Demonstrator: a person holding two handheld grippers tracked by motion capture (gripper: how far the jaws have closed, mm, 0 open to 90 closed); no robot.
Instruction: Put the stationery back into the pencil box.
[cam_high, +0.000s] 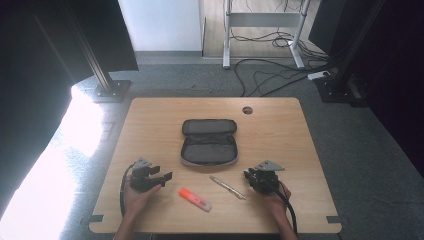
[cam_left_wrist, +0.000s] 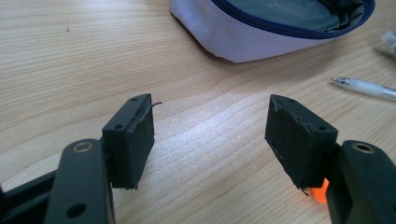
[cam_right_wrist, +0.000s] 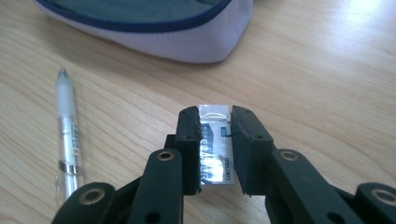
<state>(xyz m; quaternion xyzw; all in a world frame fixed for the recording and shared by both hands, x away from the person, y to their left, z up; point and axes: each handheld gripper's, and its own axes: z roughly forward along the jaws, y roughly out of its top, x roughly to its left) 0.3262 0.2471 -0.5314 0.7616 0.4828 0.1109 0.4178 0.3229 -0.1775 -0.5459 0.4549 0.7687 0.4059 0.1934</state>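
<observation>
Pale wood grain runs across the tabletop (cam_high: 280, 125), and on it, left to right: the left gripper (cam_high: 161, 178) sits at the near left with its jaws spread wide, nothing between them. Next comes one orange highlighter (cam_high: 195, 199), then one clear pen (cam_high: 227, 187) lying at a slant. Behind them, mid-table, one pencil case (cam_high: 209, 142) lies unzipped and open. On the right, the right gripper (cam_right_wrist: 215, 135) is clamped tight on one small eraser in a shiny wrapper (cam_right_wrist: 214, 149), held just above the wood near the case.
</observation>
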